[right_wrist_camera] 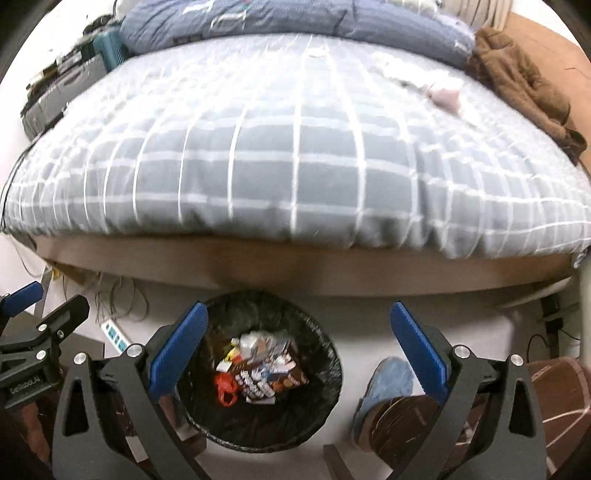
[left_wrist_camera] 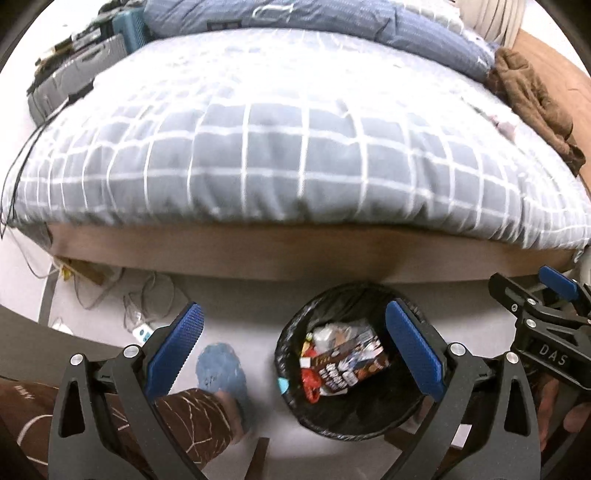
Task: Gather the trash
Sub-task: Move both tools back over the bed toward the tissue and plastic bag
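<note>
Here one bin (left_wrist_camera: 343,417) lined with a black bag stands on the pale floor (left_wrist_camera: 240,317), just in front of the wooden edge of one bed (left_wrist_camera: 258,258). Inside it lies a small heap of trash: one dark printed box (left_wrist_camera: 351,365), one red wrapper (left_wrist_camera: 310,384), some crumpled silver foil (left_wrist_camera: 325,334) and a few smaller scraps too blurred to count.

There are two hand-held grippers, both hanging over the floor with nothing between their blue pads. The left hand-held gripper (left_wrist_camera: 295,354) has its fingers spread wide; in its own view the bin sits under the right finger, and the box shows in the gap between the pads. The right hand-held gripper (right_wrist_camera: 299,354) is likewise spread wide; in its view the bin (right_wrist_camera: 325,373) lies under the left finger, with the box (right_wrist_camera: 273,380) and red wrapper (right_wrist_camera: 225,387) just inside the gap. Each gripper's black frame shows at the edge of the other's view.

Two feet in blue covers appear, one per view: one (left_wrist_camera: 221,373) left of the bin, one (right_wrist_camera: 388,384) right of it, each below a brown patterned trouser leg.

On the bed lie one grey checked duvet (left_wrist_camera: 277,155), what looks like one blue pillow (left_wrist_camera: 332,22) and one brown garment (left_wrist_camera: 532,96). Loose cables and one white power strip (right_wrist_camera: 114,332) rest on the floor at the left.
</note>
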Available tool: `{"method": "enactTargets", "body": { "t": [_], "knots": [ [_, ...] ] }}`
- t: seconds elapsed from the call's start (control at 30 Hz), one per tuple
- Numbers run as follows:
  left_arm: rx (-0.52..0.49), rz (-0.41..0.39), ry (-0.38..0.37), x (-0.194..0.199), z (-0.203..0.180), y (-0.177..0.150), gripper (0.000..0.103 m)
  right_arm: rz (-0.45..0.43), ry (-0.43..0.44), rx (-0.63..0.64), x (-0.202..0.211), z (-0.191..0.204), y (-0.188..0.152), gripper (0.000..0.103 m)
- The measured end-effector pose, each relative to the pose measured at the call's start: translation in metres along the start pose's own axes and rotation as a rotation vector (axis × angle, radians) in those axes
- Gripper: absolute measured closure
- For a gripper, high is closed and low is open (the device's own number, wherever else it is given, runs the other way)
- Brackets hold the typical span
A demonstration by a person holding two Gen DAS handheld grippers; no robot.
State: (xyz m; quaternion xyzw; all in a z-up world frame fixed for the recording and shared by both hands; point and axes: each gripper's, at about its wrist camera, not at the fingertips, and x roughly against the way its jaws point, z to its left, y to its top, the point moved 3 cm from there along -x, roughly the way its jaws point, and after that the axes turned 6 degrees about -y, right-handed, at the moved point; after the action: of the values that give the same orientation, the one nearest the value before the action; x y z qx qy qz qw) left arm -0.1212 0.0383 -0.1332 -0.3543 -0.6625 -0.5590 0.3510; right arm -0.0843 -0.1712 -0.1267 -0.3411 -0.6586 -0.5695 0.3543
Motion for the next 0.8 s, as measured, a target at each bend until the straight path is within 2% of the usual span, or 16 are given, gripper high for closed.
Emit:
{"method": "enactTargets", "body": {
  "t": [0.33, 0.57, 0.8],
  "knots": [
    [-0.069, -0.097, -0.022, 0.033, -0.043, 0.042, 0.006, -0.123, -0.047, -0.06, 0.046, -0.05, 0.041, 0.008],
    [-0.109, -0.141, -0.049, 0.037, -0.071, 0.085, 0.006, -0.171, -0.058, -0.135, 0.047, -0.093, 0.074, 0.008],
    [-0.135, -0.173, -0.069, 0.025, -0.094, 0.135, 0.006, -0.215, -0.088, -0.151, 0.04, -0.125, 0.117, 0.008]
  ]
}}
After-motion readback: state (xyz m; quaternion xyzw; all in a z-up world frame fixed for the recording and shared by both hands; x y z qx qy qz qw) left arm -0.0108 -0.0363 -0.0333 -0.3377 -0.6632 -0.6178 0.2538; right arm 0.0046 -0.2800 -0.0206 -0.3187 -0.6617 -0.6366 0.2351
